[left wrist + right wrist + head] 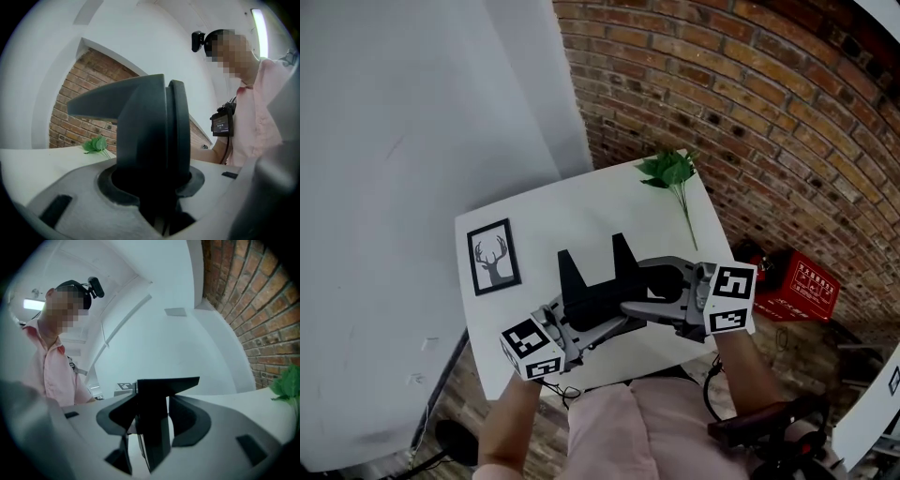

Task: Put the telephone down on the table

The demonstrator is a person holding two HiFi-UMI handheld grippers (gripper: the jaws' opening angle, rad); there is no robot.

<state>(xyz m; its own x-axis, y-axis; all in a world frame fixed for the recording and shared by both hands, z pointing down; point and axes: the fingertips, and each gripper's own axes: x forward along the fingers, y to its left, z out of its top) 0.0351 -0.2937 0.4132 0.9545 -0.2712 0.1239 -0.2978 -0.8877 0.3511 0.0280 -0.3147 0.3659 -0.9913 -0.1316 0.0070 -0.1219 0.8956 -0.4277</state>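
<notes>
1. The telephone (595, 281), a black body with two prongs, sits between the two grippers over the near half of the white table (581, 202), just in front of the person's pink shirt (619, 422).
2. Its near edge and underside are covered by the grippers, so I cannot tell whether it touches the tabletop or hangs just above it. It is too dark to make out keys, a cord or any marking.
3. Its long axis runs left to right, with the left end a little nearer. The two prongs point toward the far side in the head view, and in both gripper views the black body stands up above the jaws.
4. The left gripper (614, 325) reaches in from the near left, its jaws clamped on the telephone's end. In the left gripper view the telephone fills the middle and blocks most of the scene behind it.
5. The right gripper (642, 298) comes in from the right, its dark pads closed against either side of a narrow upright black part of the telephone.
6. On the table's left side lies a framed deer picture (494, 256), well apart from the telephone. A green sprig (672, 173) lies at the far right corner.
7. A brick wall (750, 112) rises beyond the table on the right. A red crate (797, 286) sits on the floor to the right, partly cut off by the right gripper's marker cube.
</notes>
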